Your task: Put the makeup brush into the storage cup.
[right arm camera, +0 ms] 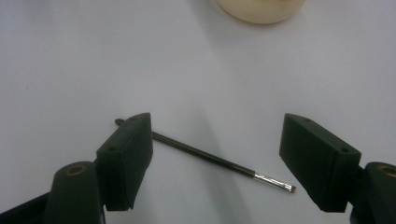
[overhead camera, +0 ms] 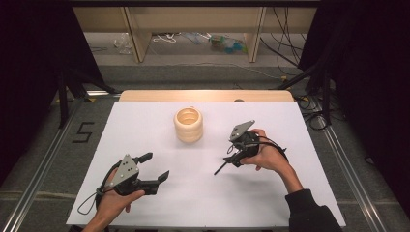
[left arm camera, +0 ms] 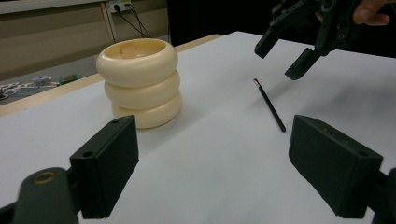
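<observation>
**Two open grippers, one thin brush on the sheet**

Both tools are held with jaws spread wide and nothing between them. The right gripper (overhead camera: pixel 231 157) hangs just above a thin black brush (right arm camera: pixel 205 156), which lies flat on the white sheet (overhead camera: pixel 159 130); in the right gripper view the brush runs between the jaws, its metal ferrule and bristle tip toward four o'clock, the handle end passing behind the left jaw. Whether a jaw touches it is hard to tell. A cream holder (overhead camera: pixel 188 124) of three stacked rings stands upright at about eleven o'clock from the brush, well apart. The left gripper (overhead camera: pixel 155 169) hovers near the sheet's front edge, at seven o'clock from the holder.
</observation>
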A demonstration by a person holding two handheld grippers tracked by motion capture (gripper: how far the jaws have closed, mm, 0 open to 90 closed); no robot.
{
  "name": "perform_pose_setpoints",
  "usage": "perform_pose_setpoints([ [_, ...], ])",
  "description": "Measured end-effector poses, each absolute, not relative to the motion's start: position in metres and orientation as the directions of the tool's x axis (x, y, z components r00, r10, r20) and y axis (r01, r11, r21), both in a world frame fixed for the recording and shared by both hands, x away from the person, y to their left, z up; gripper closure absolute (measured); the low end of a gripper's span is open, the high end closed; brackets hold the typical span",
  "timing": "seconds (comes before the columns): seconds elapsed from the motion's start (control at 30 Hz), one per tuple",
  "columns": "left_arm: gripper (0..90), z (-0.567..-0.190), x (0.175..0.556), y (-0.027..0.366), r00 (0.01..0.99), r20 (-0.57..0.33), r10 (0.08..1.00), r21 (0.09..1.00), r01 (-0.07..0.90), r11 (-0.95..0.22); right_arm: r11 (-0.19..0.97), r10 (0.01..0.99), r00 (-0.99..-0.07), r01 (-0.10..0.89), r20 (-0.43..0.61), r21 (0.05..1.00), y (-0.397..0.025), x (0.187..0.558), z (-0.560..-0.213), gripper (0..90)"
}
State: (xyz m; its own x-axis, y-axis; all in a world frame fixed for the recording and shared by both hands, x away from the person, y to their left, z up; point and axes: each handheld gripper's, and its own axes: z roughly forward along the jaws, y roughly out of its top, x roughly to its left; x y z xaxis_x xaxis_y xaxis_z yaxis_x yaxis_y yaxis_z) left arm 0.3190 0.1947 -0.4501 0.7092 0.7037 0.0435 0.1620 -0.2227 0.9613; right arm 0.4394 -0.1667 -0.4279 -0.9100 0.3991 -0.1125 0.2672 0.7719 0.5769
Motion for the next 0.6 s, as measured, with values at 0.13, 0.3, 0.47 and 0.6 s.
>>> perform_pose_setpoints([
  [0.13, 16.0, -0.450, 0.319, 0.195, 0.709, 0.044, 0.704, 0.961, 0.163, -0.224, 0.785, 0.388, -0.914, 0.263, -0.114, 0.560, -0.165, 0.444, -0.431, 26.4],
  [0.3, 16.0, -0.450, 0.319, 0.195, 0.710, 0.045, 0.703, 0.961, 0.161, -0.223, 0.802, 0.349, -0.931, 0.238, -0.108, 0.548, -0.162, 0.445, -0.432, 26.6],
  [0.47, 16.0, -0.450, 0.319, 0.194, 0.712, 0.043, 0.701, 0.962, 0.160, -0.221, 0.822, 0.328, -0.937, 0.221, -0.118, 0.525, -0.158, 0.445, -0.434, 28.2],
  [0.6, 16.0, -0.450, 0.319, 0.194, 0.712, 0.042, 0.701, 0.962, 0.160, -0.220, 0.844, 0.311, -0.944, 0.221, -0.111, 0.489, -0.156, 0.446, -0.437, 28.6],
])
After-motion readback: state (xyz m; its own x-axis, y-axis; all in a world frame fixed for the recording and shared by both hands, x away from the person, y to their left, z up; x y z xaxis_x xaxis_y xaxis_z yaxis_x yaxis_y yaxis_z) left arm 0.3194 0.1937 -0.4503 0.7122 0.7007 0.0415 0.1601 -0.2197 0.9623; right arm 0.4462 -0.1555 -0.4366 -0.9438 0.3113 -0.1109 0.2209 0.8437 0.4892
